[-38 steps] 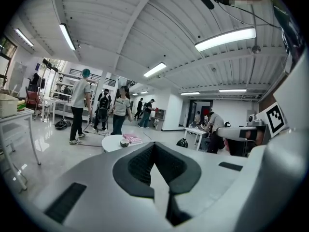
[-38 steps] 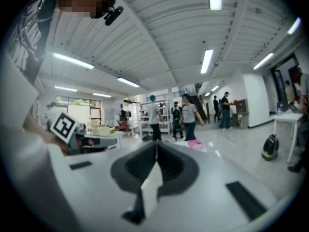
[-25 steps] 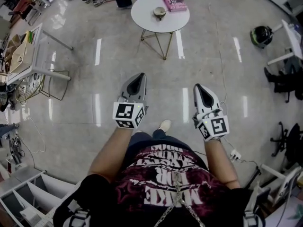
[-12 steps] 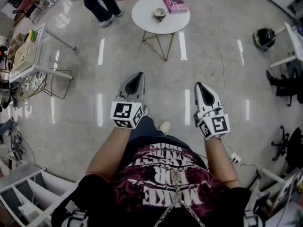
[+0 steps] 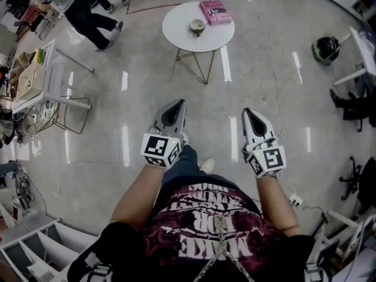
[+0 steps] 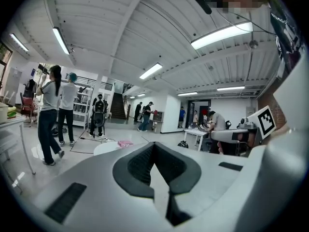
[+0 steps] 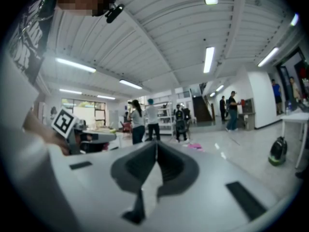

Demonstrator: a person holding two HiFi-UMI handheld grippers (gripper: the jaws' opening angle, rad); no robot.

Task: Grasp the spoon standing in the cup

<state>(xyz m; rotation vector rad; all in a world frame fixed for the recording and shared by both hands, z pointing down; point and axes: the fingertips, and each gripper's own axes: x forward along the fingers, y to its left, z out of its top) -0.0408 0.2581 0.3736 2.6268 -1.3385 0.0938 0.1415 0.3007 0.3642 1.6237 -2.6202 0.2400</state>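
Observation:
A small cup [image 5: 197,25] stands on a round white table [image 5: 176,22] far ahead in the head view, beside a pink book [image 5: 215,12]. The spoon in the cup is too small to make out. Both grippers are held at waist height, well short of the table. My left gripper [image 5: 177,103] is shut with nothing in it, and so is my right gripper [image 5: 246,111]. In the left gripper view the jaws [image 6: 153,144] meet, with the table [image 6: 104,148] and book [image 6: 125,143] low in the distance. In the right gripper view the right gripper [image 7: 156,143] is also shut.
A person [image 5: 82,7] walks at the far left of the table. A white desk [image 5: 47,69] with clutter stands left, a dark helmet [image 5: 325,44] lies on the floor right, and an office chair [image 5: 358,178] is at the right edge. Shelving [image 5: 35,251] sits bottom left.
The passer-by has walked from behind the table to the upper left. Both grippers sit a little lower in the head view, and my leg has swung forward under the left one.

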